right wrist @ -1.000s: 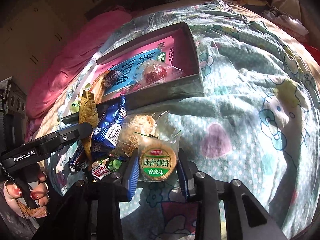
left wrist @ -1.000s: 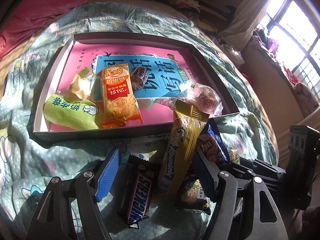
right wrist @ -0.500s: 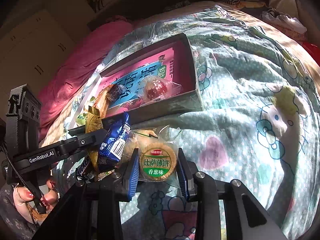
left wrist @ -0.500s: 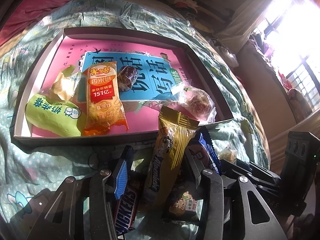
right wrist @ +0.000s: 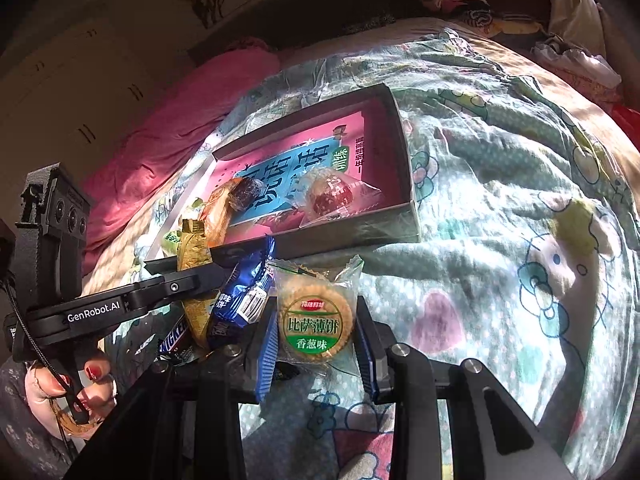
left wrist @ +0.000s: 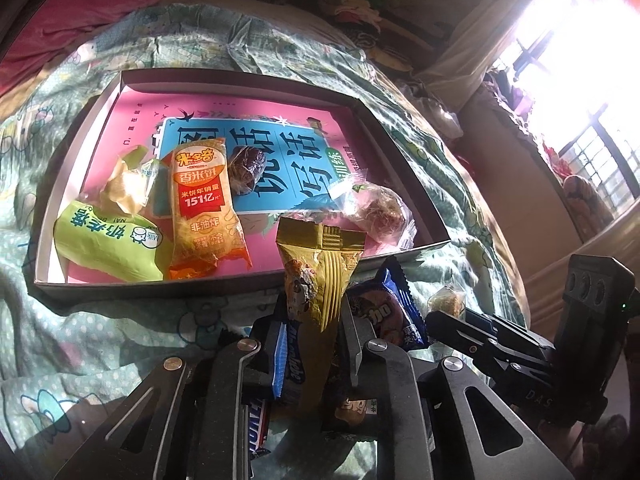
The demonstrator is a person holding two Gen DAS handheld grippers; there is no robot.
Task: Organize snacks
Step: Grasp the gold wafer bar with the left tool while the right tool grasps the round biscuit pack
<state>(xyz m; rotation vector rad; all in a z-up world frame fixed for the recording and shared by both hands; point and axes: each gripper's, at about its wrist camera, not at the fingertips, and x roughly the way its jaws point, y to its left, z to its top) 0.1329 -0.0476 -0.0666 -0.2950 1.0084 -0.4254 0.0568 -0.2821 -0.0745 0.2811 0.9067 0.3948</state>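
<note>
We hold the gold Alpenliebe bar upright in our left gripper, both pads pressed against its wrapper, just short of the near wall of the shallow box on the patterned bedspread. Our right gripper is clamped on the round scallion cracker pack, which stands between its blue pads. In the box, on the pink and blue book cover, lie 5 snacks: a green milk-candy packet, a pale yellow wrapper, an orange rice-cracker pack, a dark round cake and a clear-wrapped pastry. Beside the left gripper, outside the box, a blue cookie packet leans against the gold bar, and a Snickers bar lies under the left finger. From the right wrist view we see the hand with red nails gripping the left handle.
</note>
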